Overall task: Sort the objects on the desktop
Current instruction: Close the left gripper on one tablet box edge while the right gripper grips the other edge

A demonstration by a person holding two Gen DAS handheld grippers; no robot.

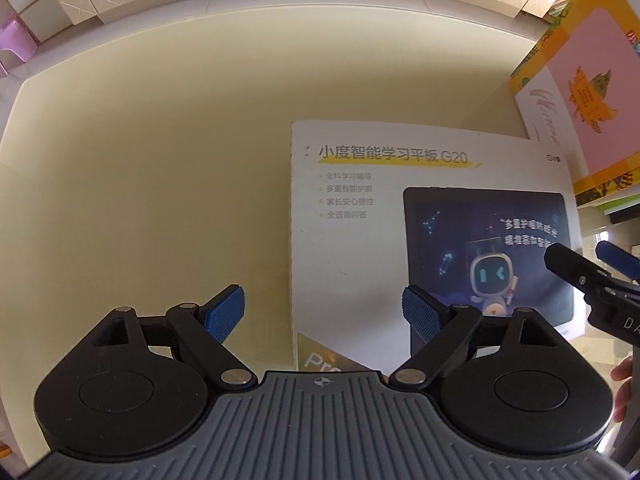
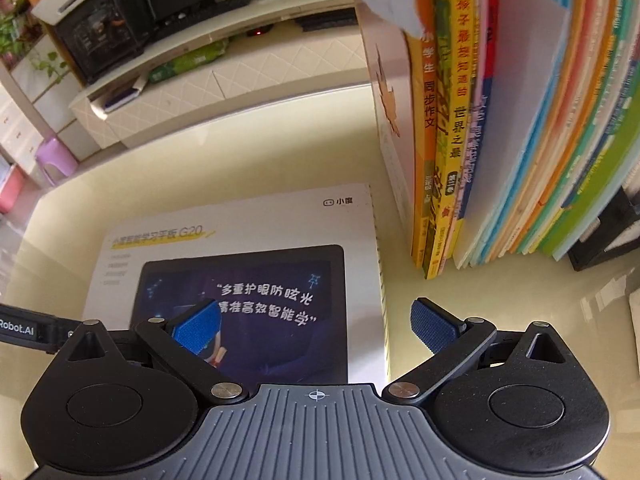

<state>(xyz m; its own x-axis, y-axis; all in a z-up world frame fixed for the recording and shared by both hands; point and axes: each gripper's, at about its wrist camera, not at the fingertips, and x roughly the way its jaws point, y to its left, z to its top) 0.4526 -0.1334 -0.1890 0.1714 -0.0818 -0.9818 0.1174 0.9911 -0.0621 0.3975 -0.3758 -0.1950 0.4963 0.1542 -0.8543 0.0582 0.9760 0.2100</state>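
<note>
Close wrist views sharing tablet box (image 1: 400, 216)

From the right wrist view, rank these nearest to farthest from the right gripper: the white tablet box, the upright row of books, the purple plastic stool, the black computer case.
1. White tablet box: lying flat on the desk, directly under the right gripper, left of centre.
2. Upright row of books: standing ahead to the right.
3. Purple plastic stool: on the floor beyond the desk's left edge.
4. Black computer case: on the far cabinet, upper left.
</note>
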